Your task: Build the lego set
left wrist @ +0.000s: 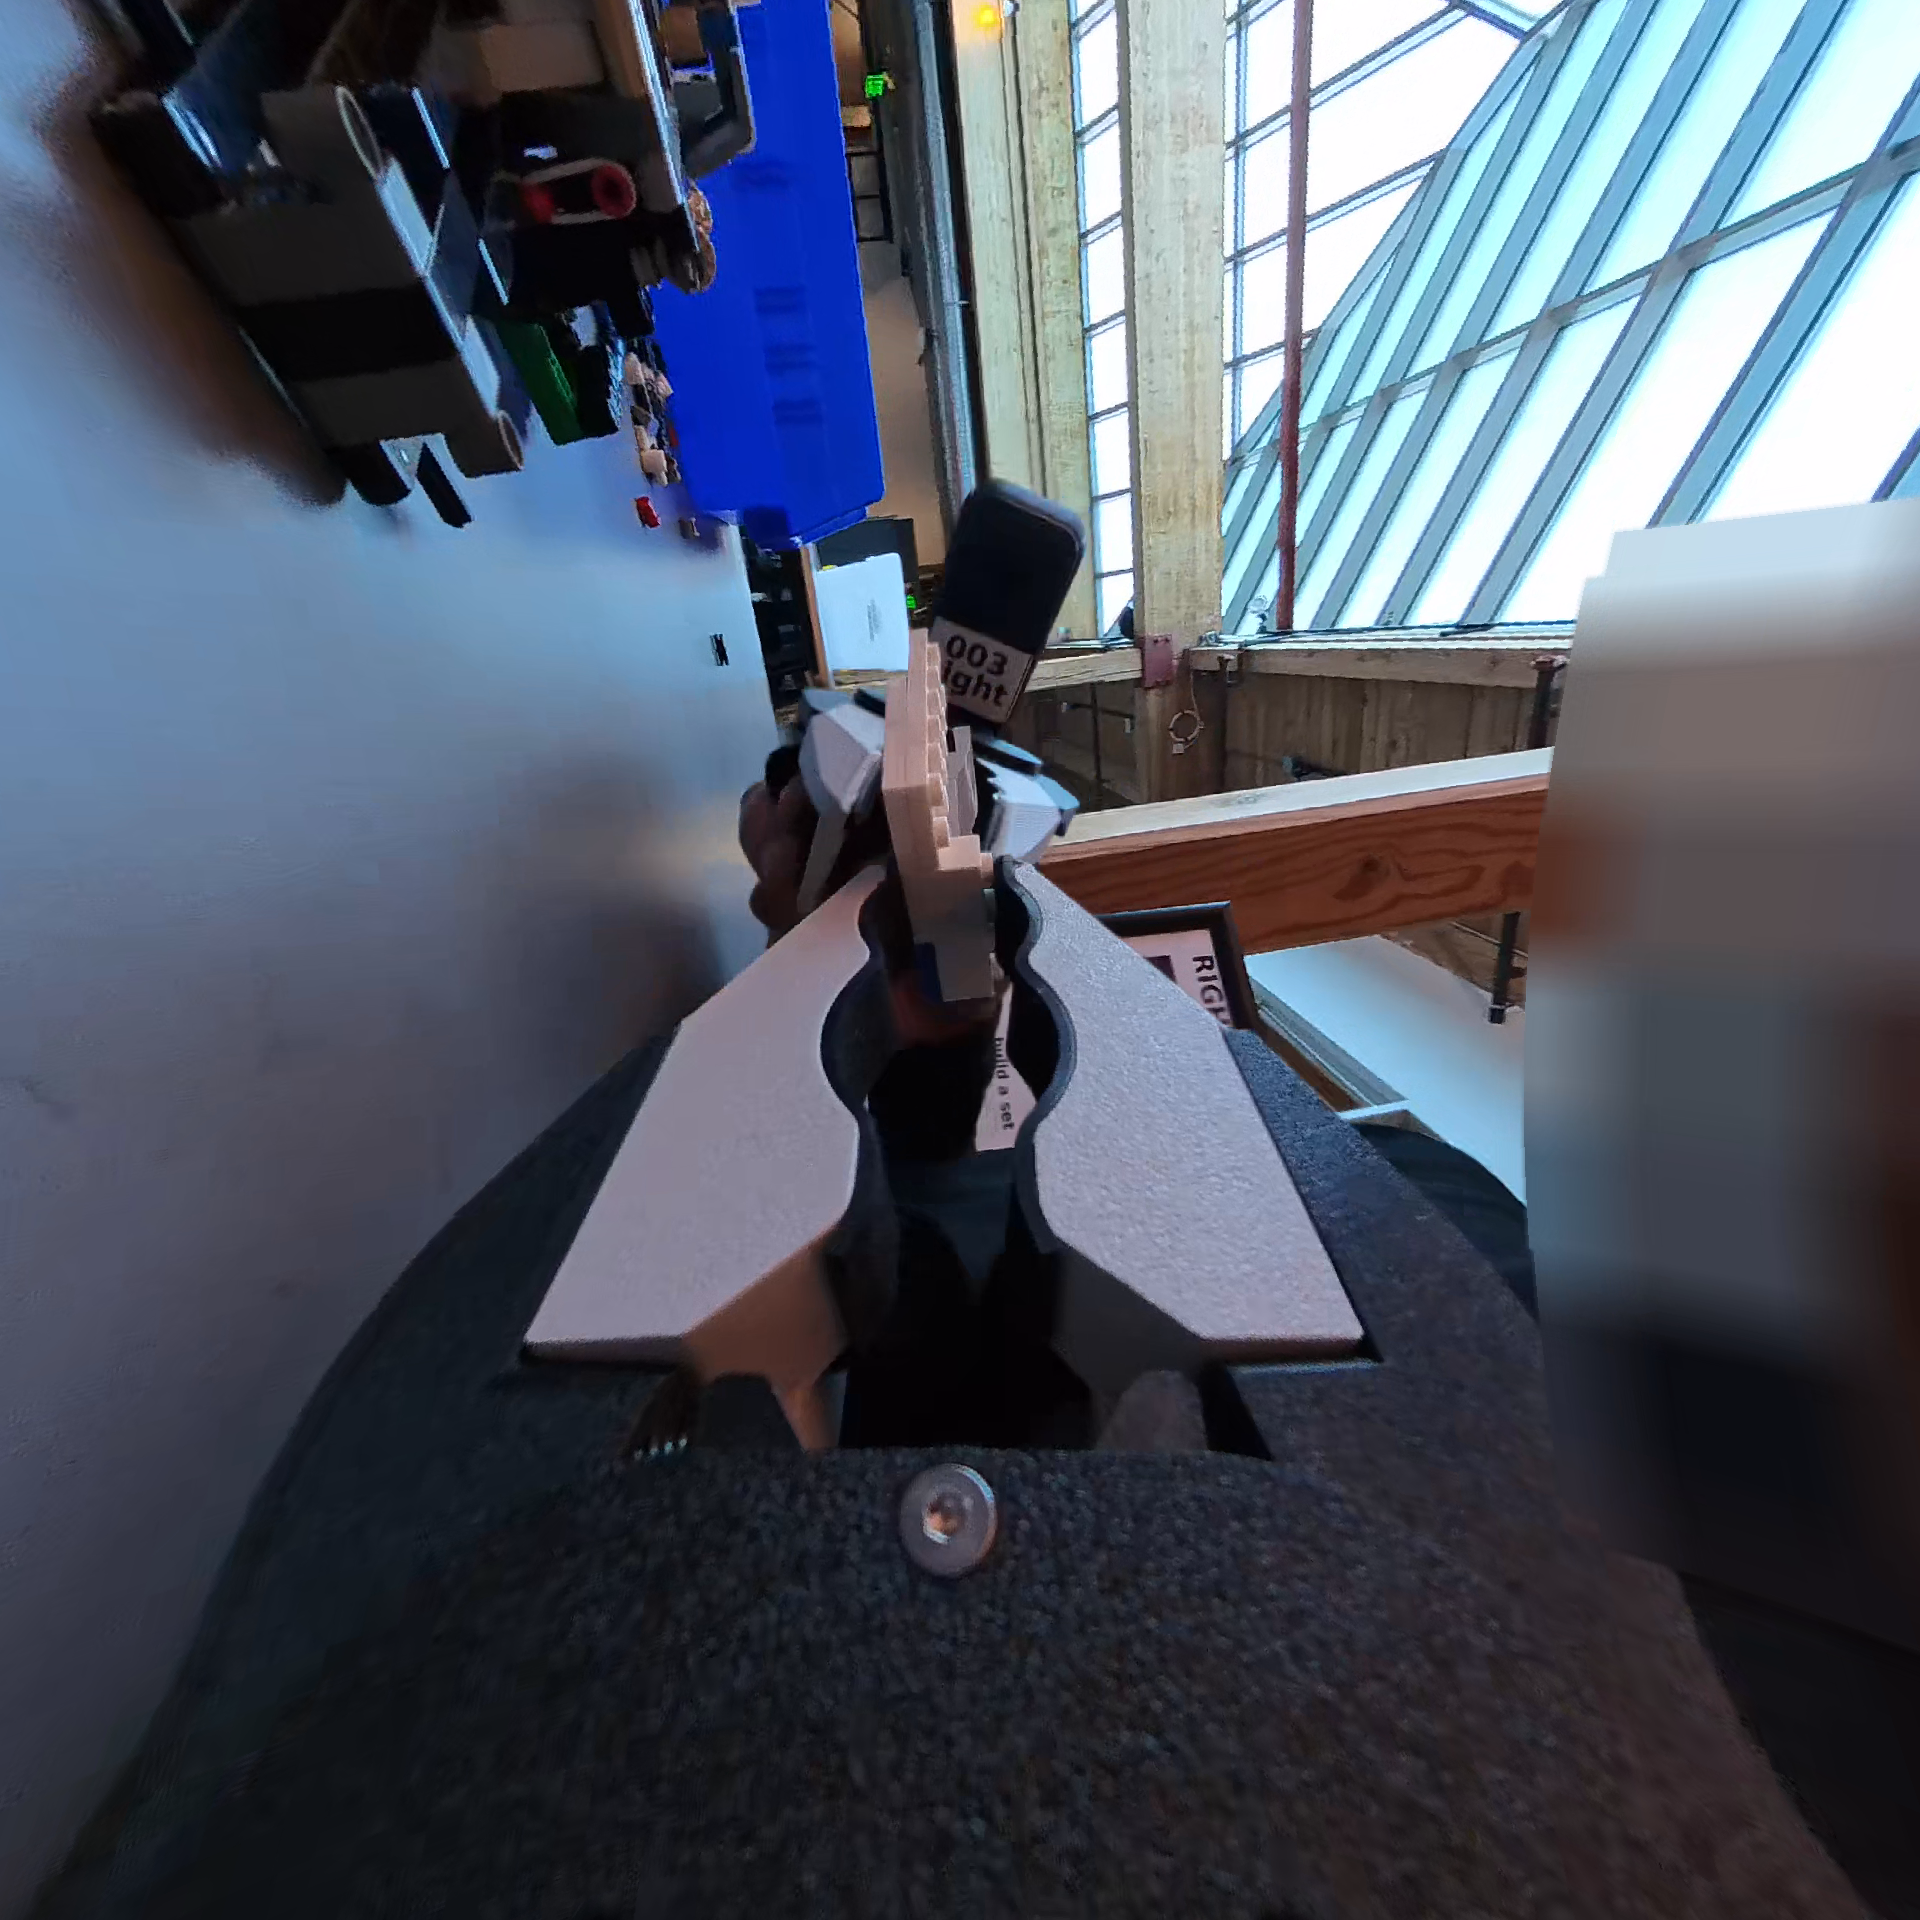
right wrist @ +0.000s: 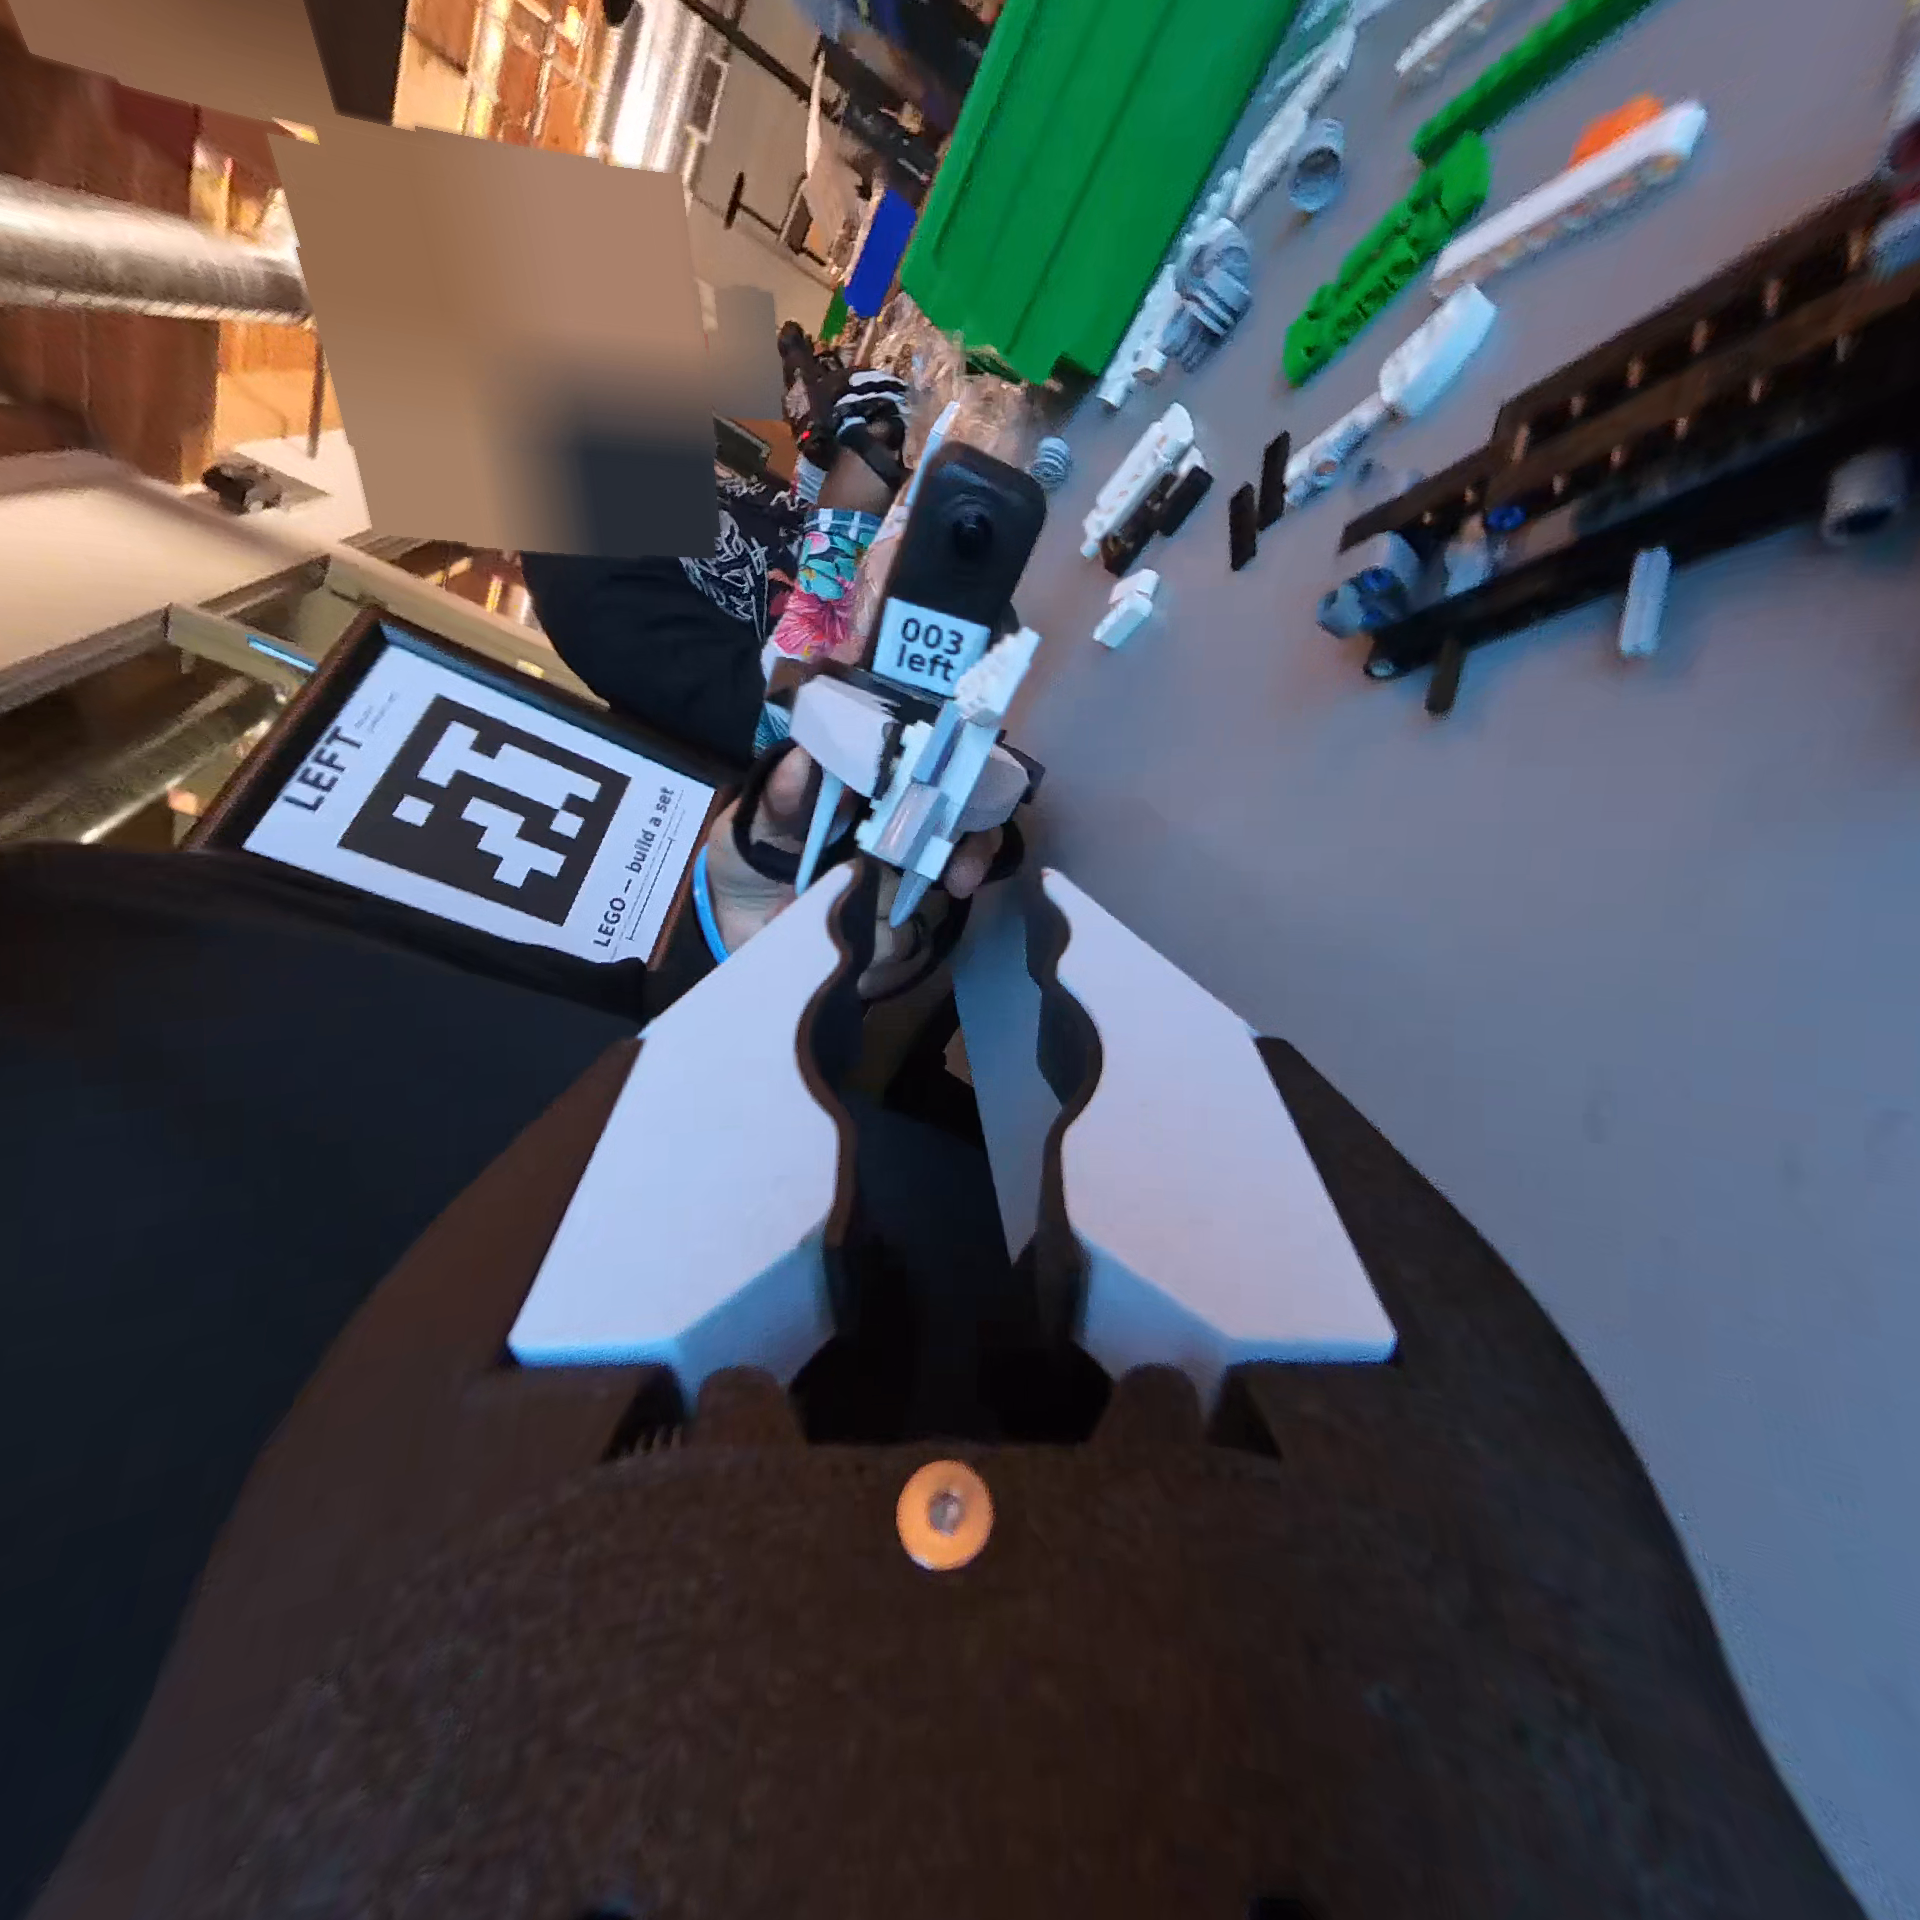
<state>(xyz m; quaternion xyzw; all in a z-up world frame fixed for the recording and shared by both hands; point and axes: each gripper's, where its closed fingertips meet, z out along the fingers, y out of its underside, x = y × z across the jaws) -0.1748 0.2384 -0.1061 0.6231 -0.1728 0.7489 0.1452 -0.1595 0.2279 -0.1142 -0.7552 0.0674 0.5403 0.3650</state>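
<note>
A long tan and white lego assembly [left wrist: 925, 821] hangs in the air between both grippers, above the grey table [left wrist: 312, 935]. My left gripper [left wrist: 940, 883] is shut on its near end, where dark blue and red pieces sit. In the right wrist view the same assembly [right wrist: 930, 800] shows as white plates clamped in the left gripper [right wrist: 914, 769]. My right gripper [right wrist: 945, 894] faces it, and the long plate [right wrist: 992, 1091] runs back between its fingers against the right one. In the left wrist view the right gripper [left wrist: 930, 779] has a finger on each side of the plate.
Loose parts lie on the table [right wrist: 1455, 1039]: green pieces [right wrist: 1382, 260], white beams [right wrist: 1558, 197] and a long dark frame [right wrist: 1662, 416]. A green bin [right wrist: 1081, 156] and a blue bin [left wrist: 769, 312] stand behind. A framed marker card [right wrist: 468, 810] is at the left. My left and right fingertips are right by each other.
</note>
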